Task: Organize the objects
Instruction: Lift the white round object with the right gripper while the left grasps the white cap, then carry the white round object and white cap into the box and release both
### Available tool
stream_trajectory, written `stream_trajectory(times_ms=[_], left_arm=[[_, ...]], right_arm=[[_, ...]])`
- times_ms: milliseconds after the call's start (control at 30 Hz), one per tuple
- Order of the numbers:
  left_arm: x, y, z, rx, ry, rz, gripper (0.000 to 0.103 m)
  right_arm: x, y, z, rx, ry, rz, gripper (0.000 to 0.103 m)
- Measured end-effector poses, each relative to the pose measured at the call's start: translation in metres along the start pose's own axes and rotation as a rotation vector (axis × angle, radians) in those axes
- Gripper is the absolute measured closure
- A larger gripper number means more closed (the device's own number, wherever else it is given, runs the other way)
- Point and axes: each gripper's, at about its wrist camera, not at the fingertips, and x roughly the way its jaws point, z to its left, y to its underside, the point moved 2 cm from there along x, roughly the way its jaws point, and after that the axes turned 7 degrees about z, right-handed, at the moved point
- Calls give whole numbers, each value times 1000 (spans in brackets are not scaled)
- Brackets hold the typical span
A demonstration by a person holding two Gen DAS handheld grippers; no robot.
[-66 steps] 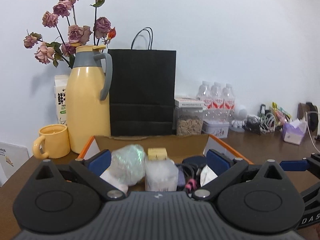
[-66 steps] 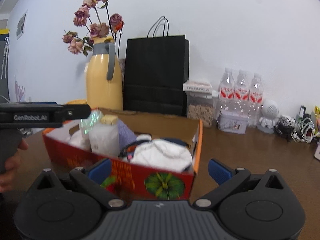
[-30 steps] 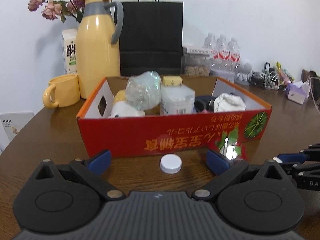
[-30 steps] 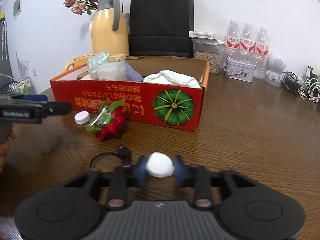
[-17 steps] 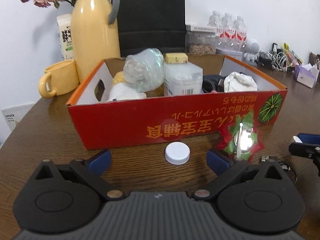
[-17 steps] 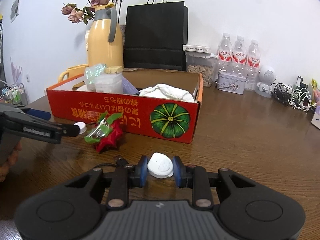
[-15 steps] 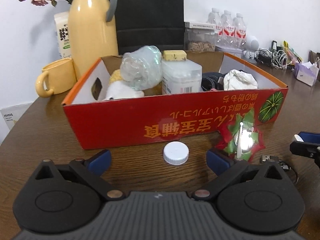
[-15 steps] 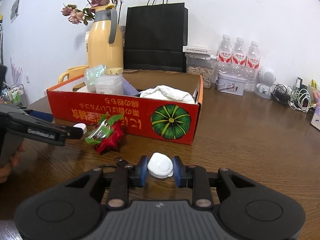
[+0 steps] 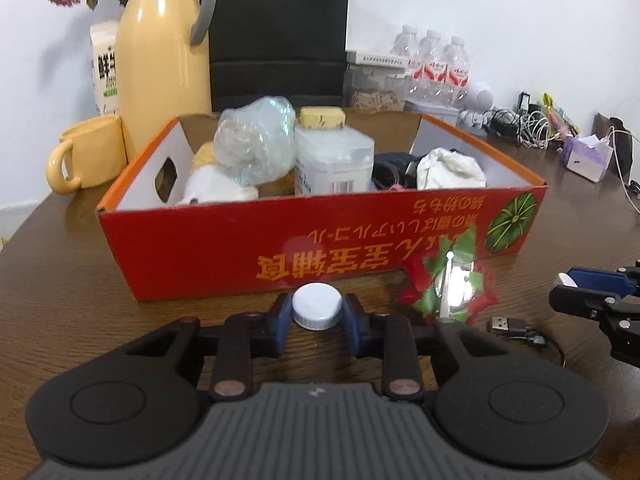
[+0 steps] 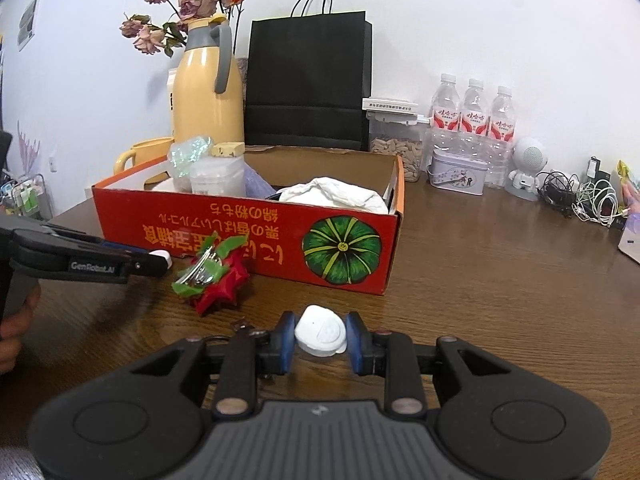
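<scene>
Glossy wood-grain table (image 9: 60, 280), matt red cardboard box (image 9: 200, 248), smooth white plastic cap (image 9: 317, 309).

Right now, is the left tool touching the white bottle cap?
Touching. In the left wrist view the closing left tool has the white bottle cap between its blue pads, both pads against the cap's sides with no gap visible.

Three water bottles (image 10: 474, 120), one red box (image 10: 256, 240), one mug (image 9: 86, 152).
</scene>
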Motion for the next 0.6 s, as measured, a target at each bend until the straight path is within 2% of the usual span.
stream_trajectory(times_ms=[400, 600], left_arm=[[-24, 0, -4, 8, 4, -112, 75], [-43, -24, -8, 5, 44, -186, 75]], right_arm=[[-6, 0, 1, -2, 7, -41, 77], [-19, -23, 4, -14, -25, -107, 77]])
